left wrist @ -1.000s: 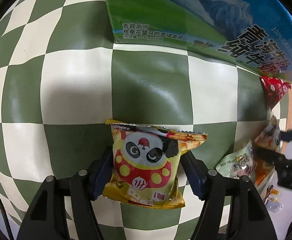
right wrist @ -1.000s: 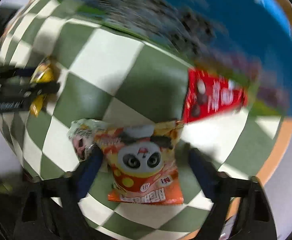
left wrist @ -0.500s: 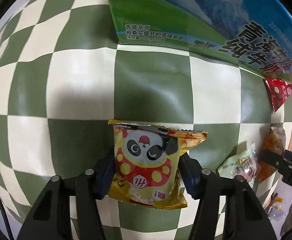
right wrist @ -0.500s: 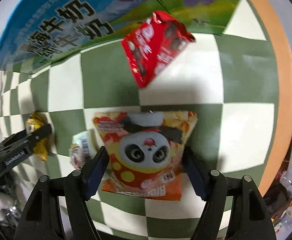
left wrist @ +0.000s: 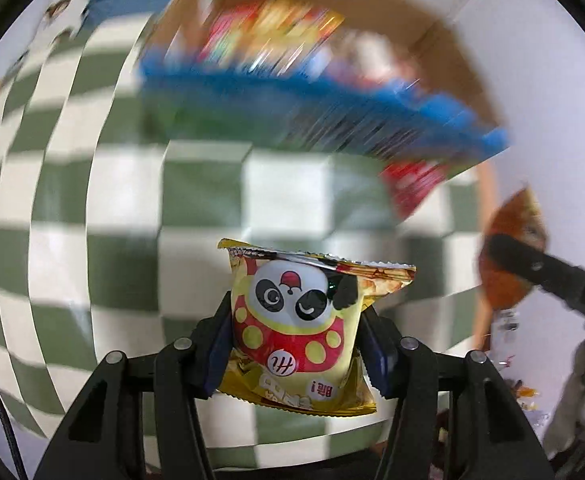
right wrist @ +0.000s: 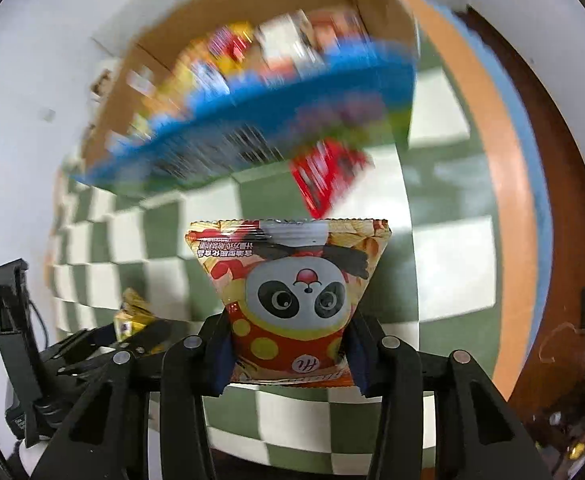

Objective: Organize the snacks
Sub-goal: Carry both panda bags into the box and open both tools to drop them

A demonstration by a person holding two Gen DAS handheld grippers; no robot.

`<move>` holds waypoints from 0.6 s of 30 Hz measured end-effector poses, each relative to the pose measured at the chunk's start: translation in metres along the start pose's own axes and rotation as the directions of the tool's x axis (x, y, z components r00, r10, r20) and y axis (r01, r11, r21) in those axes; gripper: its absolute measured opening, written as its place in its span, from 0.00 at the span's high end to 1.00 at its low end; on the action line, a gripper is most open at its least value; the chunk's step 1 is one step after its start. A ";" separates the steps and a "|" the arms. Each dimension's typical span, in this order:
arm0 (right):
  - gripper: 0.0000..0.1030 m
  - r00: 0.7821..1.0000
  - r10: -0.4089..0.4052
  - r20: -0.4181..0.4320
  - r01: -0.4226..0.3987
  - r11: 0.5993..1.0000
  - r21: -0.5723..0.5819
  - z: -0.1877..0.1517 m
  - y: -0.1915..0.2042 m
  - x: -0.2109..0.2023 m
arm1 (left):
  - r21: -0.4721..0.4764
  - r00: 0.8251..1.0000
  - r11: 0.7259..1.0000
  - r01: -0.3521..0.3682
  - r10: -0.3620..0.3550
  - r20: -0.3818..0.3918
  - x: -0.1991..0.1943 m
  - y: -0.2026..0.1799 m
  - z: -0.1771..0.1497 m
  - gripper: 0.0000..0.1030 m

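My left gripper (left wrist: 296, 340) is shut on a yellow panda snack bag (left wrist: 298, 320) and holds it above the green-and-white checked cloth (left wrist: 92, 200). My right gripper (right wrist: 288, 344) is shut on an orange panda snack bag (right wrist: 292, 296), also lifted off the cloth. Ahead stands an open cardboard box (left wrist: 332, 96) with a blue printed side, blurred, with several snack packets inside; it also shows in the right wrist view (right wrist: 252, 120). A red snack packet (left wrist: 416, 184) lies on the cloth by the box's front; it also shows in the right wrist view (right wrist: 328, 176).
The table's orange edge (right wrist: 500, 160) runs along the right, with dark floor beyond. The other gripper shows at each view's side: the right one with its orange bag (left wrist: 512, 248), the left one with its yellow bag (right wrist: 132, 312). A white wall is behind the box.
Both grippers have closed on their panda bags and lifted them off the cloth. Both views now look up into the open box. The pale packet beside the orange bag is out of view.
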State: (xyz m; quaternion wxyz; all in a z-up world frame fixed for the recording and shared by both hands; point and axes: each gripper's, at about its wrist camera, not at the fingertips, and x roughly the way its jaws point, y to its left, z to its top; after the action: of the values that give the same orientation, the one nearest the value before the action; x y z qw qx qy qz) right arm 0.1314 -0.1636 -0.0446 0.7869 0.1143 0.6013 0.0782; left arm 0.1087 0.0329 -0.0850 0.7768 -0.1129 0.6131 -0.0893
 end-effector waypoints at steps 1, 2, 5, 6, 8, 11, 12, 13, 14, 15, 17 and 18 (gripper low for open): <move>0.54 1.000 0.006 0.020 -0.006 1.000 -0.012 0.008 0.004 -0.013 | 0.014 1.000 1.000 0.004 -0.004 0.016 -0.008 -0.003 0.012 0.49; 0.54 0.999 0.016 0.043 -0.015 1.000 -0.022 0.017 0.008 -0.026 | 0.036 0.999 0.999 0.002 -0.004 0.039 -0.019 -0.012 0.025 0.48; 0.54 0.995 0.042 0.096 -0.039 0.999 -0.036 0.055 0.016 -0.055 | 0.074 0.997 0.997 -0.006 0.001 0.072 -0.033 -0.027 0.063 0.48; 0.54 0.993 0.040 0.114 -0.035 0.998 -0.043 0.071 0.017 -0.063 | 0.085 0.997 0.996 -0.014 0.007 0.079 -0.033 -0.030 0.076 0.47; 0.54 0.991 0.028 0.130 -0.021 0.998 -0.054 0.101 0.020 -0.070 | 0.101 0.996 0.994 -0.049 0.040 0.085 -0.025 -0.033 0.109 0.47; 0.54 0.992 -0.007 0.124 0.016 0.997 -0.070 0.146 0.018 -0.063 | 0.081 0.998 0.995 -0.062 0.060 0.029 0.004 -0.029 0.147 0.47; 0.54 0.994 -0.016 0.112 0.025 0.997 -0.076 0.163 0.017 -0.054 | 0.074 0.998 0.995 -0.066 0.066 0.009 0.011 -0.026 0.153 0.47; 0.54 0.995 -0.024 0.098 0.032 0.996 -0.081 0.174 0.016 -0.044 | 0.070 0.996 0.994 -0.083 0.084 -0.012 0.024 -0.023 0.162 0.47; 0.54 0.996 -0.040 0.080 0.047 0.995 -0.088 0.187 0.017 -0.030 | 0.074 0.994 0.992 -0.099 0.101 -0.033 0.036 -0.022 0.168 0.47; 0.54 0.996 -0.055 0.066 0.061 0.994 -0.088 0.198 0.015 -0.018 | 0.067 0.993 0.992 -0.104 0.108 -0.053 0.046 -0.020 0.172 0.47; 0.54 0.996 -0.075 0.040 0.078 0.993 -0.086 0.213 0.010 0.002 | 0.054 0.993 0.994 -0.091 0.095 -0.077 0.058 -0.019 0.173 0.47; 0.54 0.995 -0.091 0.028 0.094 0.992 -0.088 0.220 0.009 0.011 | 0.049 0.991 0.995 -0.088 0.092 -0.094 0.066 -0.018 0.174 0.47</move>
State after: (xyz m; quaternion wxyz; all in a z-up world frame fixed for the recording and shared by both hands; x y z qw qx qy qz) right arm 0.3466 -0.1713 0.0027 0.8011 0.0519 0.5925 0.0671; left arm 0.2938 0.0088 -0.1028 0.7520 -0.0632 0.6520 -0.0733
